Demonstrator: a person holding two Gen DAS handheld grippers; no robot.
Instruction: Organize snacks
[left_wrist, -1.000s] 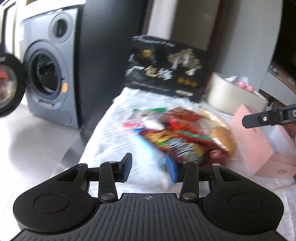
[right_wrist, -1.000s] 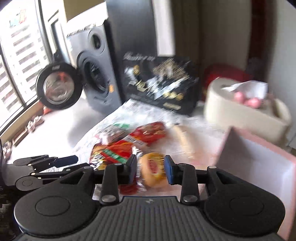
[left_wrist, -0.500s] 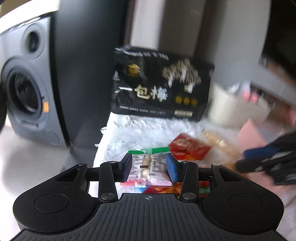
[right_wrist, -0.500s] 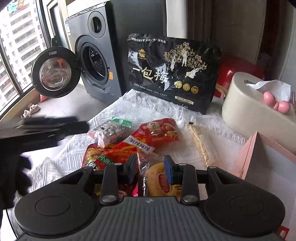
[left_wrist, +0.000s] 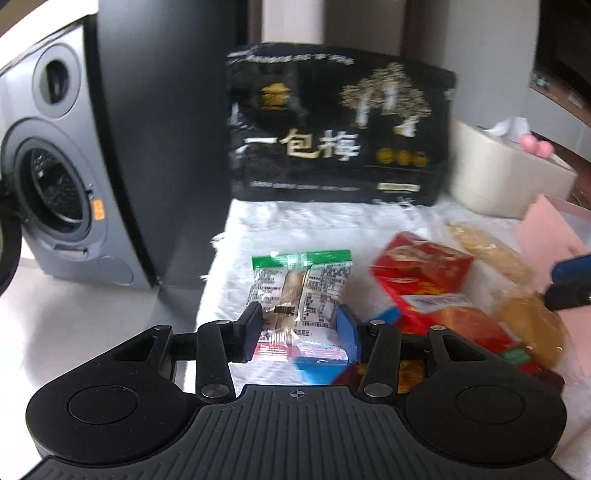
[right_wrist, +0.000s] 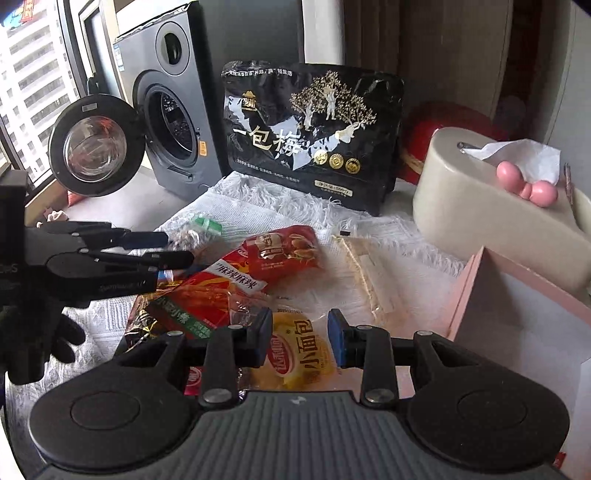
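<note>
A pile of snack packets lies on a white fringed cloth (right_wrist: 266, 199). My left gripper (left_wrist: 300, 334) has its jaws on either side of a clear packet with a green top (left_wrist: 300, 284); whether they press it I cannot tell. My right gripper (right_wrist: 298, 338) has its jaws on either side of a yellow bread packet (right_wrist: 295, 350), not visibly pressing it. Red snack packets (right_wrist: 284, 251) (left_wrist: 421, 269) lie between the grippers. The left gripper also shows in the right wrist view (right_wrist: 168, 247). A pink box (right_wrist: 517, 325) stands open at the right.
A large black snack bag (right_wrist: 310, 136) stands upright at the back of the cloth. A beige tissue holder (right_wrist: 491, 218) sits back right. A grey washing machine (right_wrist: 170, 122) with its round door open stands to the left. A long pale packet (right_wrist: 365, 269) lies near the box.
My left gripper has moved forward and down over the green-topped packet, which now sits between its jaws. My right gripper has come down around the yellow bread packet.
</note>
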